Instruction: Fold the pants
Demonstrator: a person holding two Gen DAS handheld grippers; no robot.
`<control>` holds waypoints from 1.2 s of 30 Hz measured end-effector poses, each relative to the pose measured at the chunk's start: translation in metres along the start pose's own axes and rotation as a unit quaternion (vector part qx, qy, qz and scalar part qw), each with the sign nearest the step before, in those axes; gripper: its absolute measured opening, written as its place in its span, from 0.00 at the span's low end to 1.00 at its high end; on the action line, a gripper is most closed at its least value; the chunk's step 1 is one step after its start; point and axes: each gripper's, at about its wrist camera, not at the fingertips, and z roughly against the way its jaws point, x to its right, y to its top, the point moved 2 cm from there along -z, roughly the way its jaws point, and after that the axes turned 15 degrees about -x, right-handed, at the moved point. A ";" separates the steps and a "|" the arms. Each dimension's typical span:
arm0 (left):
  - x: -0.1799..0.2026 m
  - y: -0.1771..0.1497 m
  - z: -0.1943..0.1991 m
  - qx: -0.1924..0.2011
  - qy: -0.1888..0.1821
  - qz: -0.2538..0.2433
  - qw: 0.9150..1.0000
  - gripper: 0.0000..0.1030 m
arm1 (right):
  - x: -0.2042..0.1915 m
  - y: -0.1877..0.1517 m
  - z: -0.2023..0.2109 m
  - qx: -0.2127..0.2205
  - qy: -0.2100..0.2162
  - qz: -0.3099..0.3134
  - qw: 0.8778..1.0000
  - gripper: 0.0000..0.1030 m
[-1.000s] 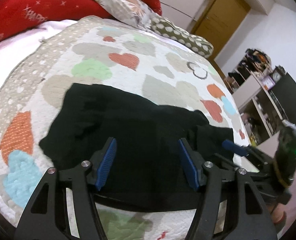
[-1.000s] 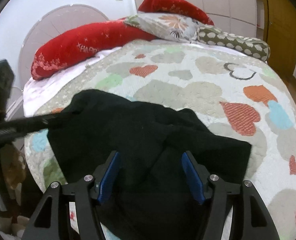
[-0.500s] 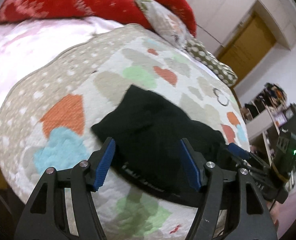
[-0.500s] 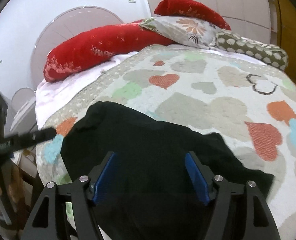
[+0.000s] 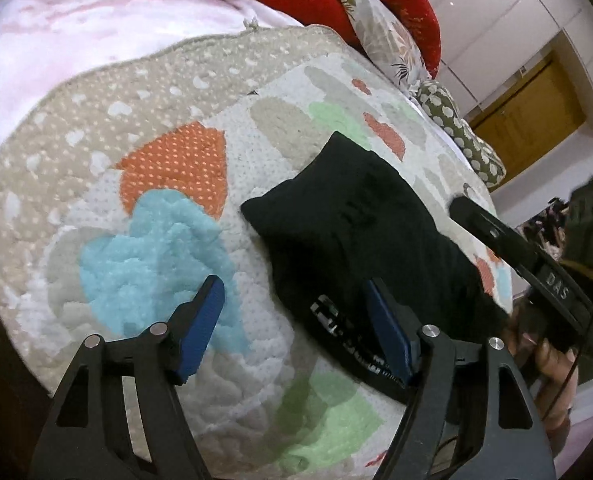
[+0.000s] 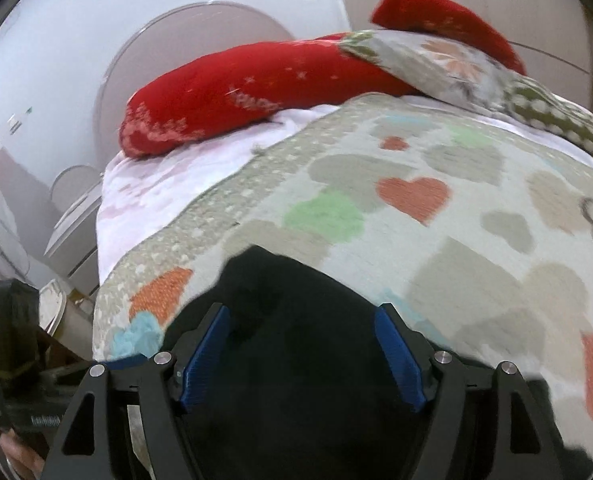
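Pants [image 5: 360, 224]: bunched narrower than a second ago, at the bed [image 5: 96, 168] edge; fold progressing.
My left gripper [image 5: 296, 332]: fingers apart, shifted off leftward.
My right gripper [image 6: 302, 354]: fingers apart over cloth.

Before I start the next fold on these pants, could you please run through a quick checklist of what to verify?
1. Left claw open: ok.
2. Right claw open: ok.
3. Black pants lying on the heart quilt: ok.
4. Both claws free of fabric: ok.
5. Pants lying flat, no bunching: cannot tell, right view blurred.
6. Pants clear of the red pillow: ok.
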 end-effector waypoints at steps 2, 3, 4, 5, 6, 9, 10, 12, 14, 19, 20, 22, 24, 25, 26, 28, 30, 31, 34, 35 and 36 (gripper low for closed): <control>0.001 0.003 -0.003 0.002 -0.004 -0.002 1.000 0.71 | -0.008 0.013 -0.012 -0.008 0.000 0.018 1.000 0.71; 0.002 0.005 -0.007 0.001 -0.003 -0.003 1.000 0.71 | -0.009 0.017 -0.017 -0.010 -0.002 0.023 1.000 0.72; 0.002 0.007 -0.010 -0.001 -0.003 -0.002 1.000 0.71 | -0.010 0.023 -0.024 -0.013 -0.006 0.028 0.999 0.72; 0.003 0.008 -0.012 -0.002 -0.004 -0.001 1.000 0.72 | -0.009 0.027 -0.029 -0.016 -0.008 0.030 0.999 0.72; 0.004 0.010 -0.016 -0.003 -0.005 -0.002 1.000 0.76 | -0.008 0.033 -0.037 -0.023 -0.008 0.031 0.999 0.73; 0.008 0.013 -0.021 0.005 -0.006 -0.010 1.000 0.82 | -0.006 0.043 -0.058 -0.042 0.003 0.032 0.999 0.73; 0.010 0.014 -0.023 0.007 -0.003 -0.012 1.000 0.82 | -0.005 0.046 -0.067 -0.050 0.012 0.030 0.998 0.73; 0.012 0.017 -0.027 0.009 0.001 -0.016 1.000 0.82 | -0.002 0.047 -0.081 -0.058 0.034 0.017 0.998 0.73; 0.014 0.019 -0.029 0.013 -0.003 -0.027 1.000 0.82 | 0.002 0.046 -0.089 -0.051 0.055 0.001 0.997 0.54; 0.019 0.018 -0.017 0.026 -0.003 -0.044 0.999 0.31 | -0.003 0.042 -0.069 -0.024 0.069 0.000 0.997 0.30; 0.025 0.017 -0.009 0.034 -0.006 -0.056 0.998 0.29 | -0.003 0.041 -0.060 -0.014 0.077 -0.002 0.997 0.28; 0.043 0.013 0.005 0.055 -0.002 -0.088 0.995 0.28 | -0.001 0.040 -0.031 0.017 0.091 -0.005 0.996 0.27; 0.065 0.005 0.020 0.079 0.000 -0.126 0.989 0.28 | 0.003 0.036 0.005 0.055 0.100 -0.008 0.993 0.26; 0.079 0.000 0.029 0.091 -0.002 -0.149 0.985 0.28 | 0.009 0.031 0.025 0.076 0.105 -0.015 0.991 0.26; 0.089 -0.004 0.035 0.099 -0.005 -0.165 0.981 0.28 | 0.014 0.027 0.039 0.090 0.106 -0.020 0.990 0.26; 0.119 -0.015 0.045 0.109 -0.017 -0.212 0.971 0.28 | 0.027 0.013 0.069 0.114 0.100 -0.031 0.988 0.26; 0.148 -0.029 0.045 0.104 -0.029 -0.257 0.960 0.28 | 0.043 -0.008 0.096 0.136 0.084 -0.042 0.986 0.26; 0.161 -0.037 0.041 0.097 -0.035 -0.278 0.955 0.28 | 0.052 -0.019 0.107 0.145 0.076 -0.052 0.985 0.25; 0.204 -0.066 0.014 0.051 -0.050 -0.348 0.935 0.28 | 0.089 -0.065 0.128 0.161 0.056 -0.103 0.980 0.15; 0.217 -0.076 0.000 0.026 -0.059 -0.366 0.928 0.28 | 0.099 -0.076 0.130 0.158 0.047 -0.119 0.979 0.15; 0.226 -0.085 -0.015 0.004 -0.066 -0.382 0.922 0.28 | 0.114 -0.093 0.131 0.150 0.031 -0.143 0.978 0.14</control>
